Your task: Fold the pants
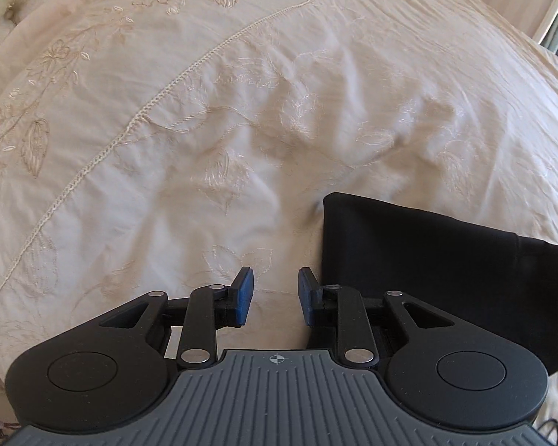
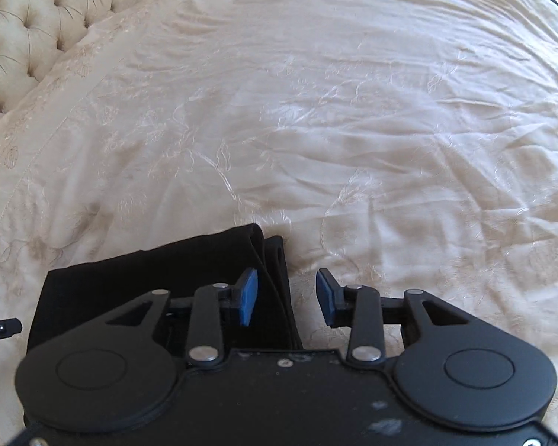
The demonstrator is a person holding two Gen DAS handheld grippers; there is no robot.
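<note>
While both jaws stood parted and empty, left gripper (image 1: 274, 299) and right gripper (image 2: 287, 296) flanked the folded black pants (image 1: 442, 267), apparently released as finished; beyond lay the embroidered cream bedspread (image 2: 353, 111) and tufted headboard (image 2: 37, 22).

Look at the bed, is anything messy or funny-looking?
Nothing much. The black pants lie folded in a tidy bundle on the cream bedspread, which is only a bit wrinkled. Both tongs, left and right, are open and empty.
</note>
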